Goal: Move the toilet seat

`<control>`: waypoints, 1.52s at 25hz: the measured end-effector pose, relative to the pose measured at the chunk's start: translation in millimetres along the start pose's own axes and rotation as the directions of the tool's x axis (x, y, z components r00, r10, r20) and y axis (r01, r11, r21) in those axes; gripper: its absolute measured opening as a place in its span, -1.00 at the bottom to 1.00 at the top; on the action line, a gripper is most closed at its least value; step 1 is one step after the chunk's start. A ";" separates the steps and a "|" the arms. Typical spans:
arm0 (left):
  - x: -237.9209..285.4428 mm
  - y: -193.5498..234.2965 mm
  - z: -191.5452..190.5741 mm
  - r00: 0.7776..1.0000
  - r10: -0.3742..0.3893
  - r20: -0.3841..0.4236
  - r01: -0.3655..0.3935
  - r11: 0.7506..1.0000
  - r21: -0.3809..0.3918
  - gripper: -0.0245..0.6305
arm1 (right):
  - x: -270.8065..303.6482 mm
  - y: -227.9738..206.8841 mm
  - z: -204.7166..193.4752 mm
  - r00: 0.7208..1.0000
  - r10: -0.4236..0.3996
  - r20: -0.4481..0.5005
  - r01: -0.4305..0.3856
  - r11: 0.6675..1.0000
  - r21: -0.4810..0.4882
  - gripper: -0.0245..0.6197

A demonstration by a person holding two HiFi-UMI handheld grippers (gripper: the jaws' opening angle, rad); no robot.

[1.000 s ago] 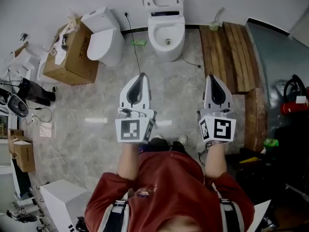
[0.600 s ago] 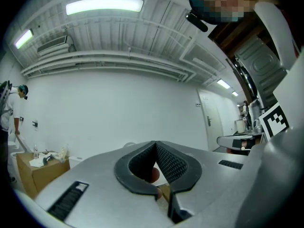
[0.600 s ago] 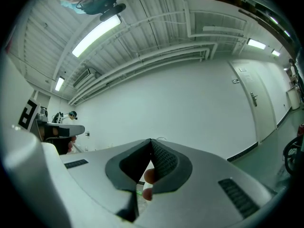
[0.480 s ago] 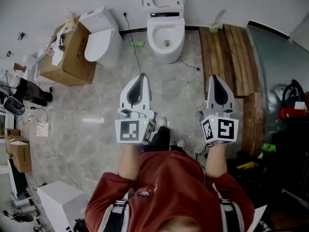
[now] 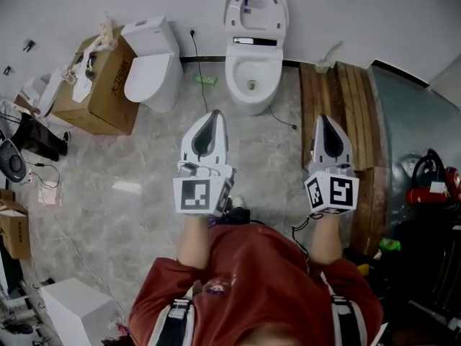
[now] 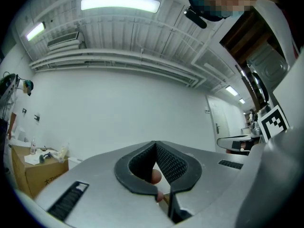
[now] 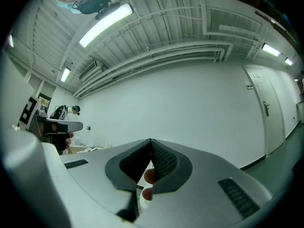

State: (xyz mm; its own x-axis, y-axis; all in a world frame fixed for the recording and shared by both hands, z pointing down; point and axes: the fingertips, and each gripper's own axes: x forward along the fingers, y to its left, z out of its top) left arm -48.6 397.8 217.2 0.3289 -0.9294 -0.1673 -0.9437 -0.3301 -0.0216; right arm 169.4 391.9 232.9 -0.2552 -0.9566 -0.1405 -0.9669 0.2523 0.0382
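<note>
One toilet seat (image 5: 256, 6) well beyond left tool (image 5: 212, 113)

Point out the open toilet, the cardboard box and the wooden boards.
open toilet (image 5: 252, 69), head view, inside of the bowl
cardboard box (image 5: 106, 98), head view, its brown side wall
wooden boards (image 5: 354, 98), head view, a middle plank

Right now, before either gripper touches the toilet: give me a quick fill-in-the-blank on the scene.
1. The lid of the toilet straight ahead is ____ (raised or lowered).
2. The left gripper and the right gripper both have their jaws ____, with nothing between them.
3. In the head view, the cardboard box sits on the ____ side.
Missing words: raised; shut; left.
</note>
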 end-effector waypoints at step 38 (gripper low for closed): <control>365.9 98.8 -78.1 0.994 -0.027 -0.107 0.027 1.000 -0.009 -0.90 | 368.2 -105.4 -64.7 0.999 0.024 -0.036 -0.021 0.996 0.085 -0.90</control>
State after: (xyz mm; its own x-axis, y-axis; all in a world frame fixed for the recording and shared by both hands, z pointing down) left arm -18.7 12.2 230.8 0.3565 -0.9323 -0.0605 -0.9343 -0.3561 -0.0174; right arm 177.5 3.7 241.2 -0.2778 -0.9551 -0.1033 -0.9580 0.2833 -0.0433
